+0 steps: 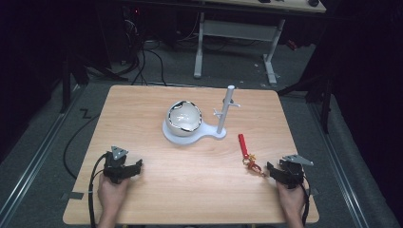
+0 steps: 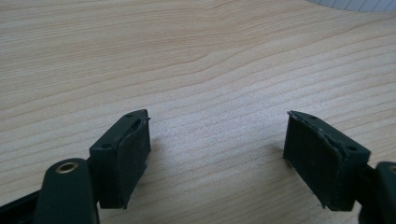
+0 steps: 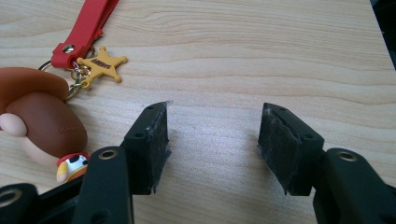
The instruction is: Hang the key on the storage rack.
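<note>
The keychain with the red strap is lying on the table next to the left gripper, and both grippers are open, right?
Not quite. The keychain with its red strap lies on the table next to the right gripper, not the left gripper; the high view shows this. Both grippers are open, as you said.

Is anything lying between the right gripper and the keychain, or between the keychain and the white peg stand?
Nothing visible blocks either path. The right gripper, jaws open, sits right beside the keychain, whose figure lies just left of its jaws. Bare table separates the keychain from the white peg stand.
</note>
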{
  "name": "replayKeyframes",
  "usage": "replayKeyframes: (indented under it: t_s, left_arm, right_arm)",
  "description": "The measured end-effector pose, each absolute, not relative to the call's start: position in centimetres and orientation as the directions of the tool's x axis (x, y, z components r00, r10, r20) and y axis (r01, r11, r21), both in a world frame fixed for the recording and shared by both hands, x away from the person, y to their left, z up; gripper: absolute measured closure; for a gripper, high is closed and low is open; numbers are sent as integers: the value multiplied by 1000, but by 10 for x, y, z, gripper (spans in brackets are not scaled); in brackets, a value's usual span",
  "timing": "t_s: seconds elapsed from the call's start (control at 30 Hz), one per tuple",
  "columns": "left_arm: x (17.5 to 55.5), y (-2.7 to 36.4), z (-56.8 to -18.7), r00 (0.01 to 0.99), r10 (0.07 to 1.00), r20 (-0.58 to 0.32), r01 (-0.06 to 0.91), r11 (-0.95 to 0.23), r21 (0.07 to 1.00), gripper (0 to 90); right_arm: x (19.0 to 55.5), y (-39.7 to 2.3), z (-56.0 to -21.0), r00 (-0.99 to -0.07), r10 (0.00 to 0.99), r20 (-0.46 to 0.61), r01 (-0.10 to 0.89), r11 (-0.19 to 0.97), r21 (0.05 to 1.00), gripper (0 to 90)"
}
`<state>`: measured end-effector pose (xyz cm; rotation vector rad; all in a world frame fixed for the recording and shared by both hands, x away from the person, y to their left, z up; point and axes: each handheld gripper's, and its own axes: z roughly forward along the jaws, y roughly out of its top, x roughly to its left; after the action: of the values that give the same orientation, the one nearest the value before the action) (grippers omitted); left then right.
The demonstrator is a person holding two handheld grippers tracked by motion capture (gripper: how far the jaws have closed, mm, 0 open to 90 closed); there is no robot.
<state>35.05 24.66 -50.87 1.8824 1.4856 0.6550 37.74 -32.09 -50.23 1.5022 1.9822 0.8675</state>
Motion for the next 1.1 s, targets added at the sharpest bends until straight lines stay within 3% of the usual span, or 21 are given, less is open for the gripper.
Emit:
replayKeyframes:
  t_s: [0.73, 1.1]
  left_arm:
    - [351, 247, -509, 235, 972, -8, 651, -151, 744, 234]
    - [351, 247, -509, 235, 972, -8, 651, -151, 744, 233]
  right_arm:
    - [376, -322, -502, -279, 960, 12, 642, 178, 746, 501]
    - [360, -323, -490, -349, 936, 58, 578, 166, 799, 571]
